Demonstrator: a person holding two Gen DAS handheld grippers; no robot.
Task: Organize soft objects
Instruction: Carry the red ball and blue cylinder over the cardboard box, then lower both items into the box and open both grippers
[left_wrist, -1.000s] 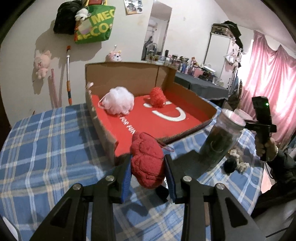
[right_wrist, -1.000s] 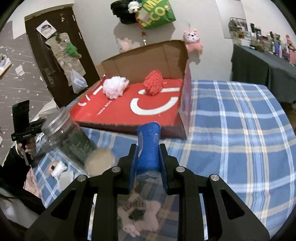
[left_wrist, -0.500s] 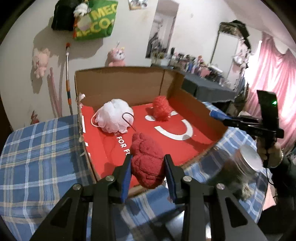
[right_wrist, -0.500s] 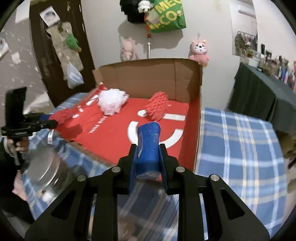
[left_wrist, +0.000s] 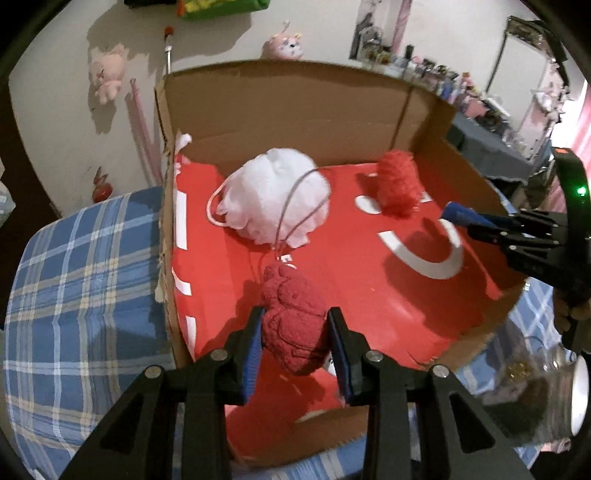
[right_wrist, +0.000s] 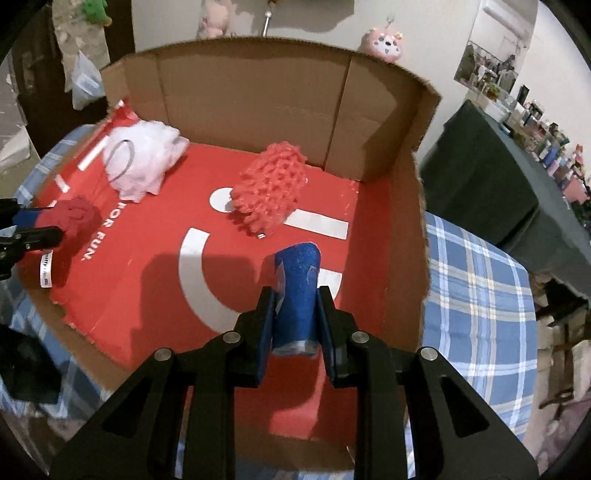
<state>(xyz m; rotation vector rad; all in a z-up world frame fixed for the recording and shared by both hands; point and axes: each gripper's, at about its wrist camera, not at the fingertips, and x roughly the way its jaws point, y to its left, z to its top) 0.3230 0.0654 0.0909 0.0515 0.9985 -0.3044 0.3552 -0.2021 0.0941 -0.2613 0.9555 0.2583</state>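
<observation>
Both grippers are now hanging over the red-lined cardboard box (left_wrist: 295, 110), no longer above the plaid counter (left_wrist: 74, 277). Left gripper (left_wrist: 295, 345) jaws are clamping the dark red knitted plush (left_wrist: 291, 317); right gripper (right_wrist: 297, 314) jaws are gripping the blue foam roll (right_wrist: 297, 291). Releasing inside likely comes next.

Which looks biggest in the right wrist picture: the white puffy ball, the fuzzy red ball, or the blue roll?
1. Brown cardboard box, bigger than all three.
2. White puffy mesh ball and fuzzy red knobbly ball: about alike, so no ranking.
3. Blue foam roll, though it sits nearest the camera in the right gripper, so unsure.
</observation>
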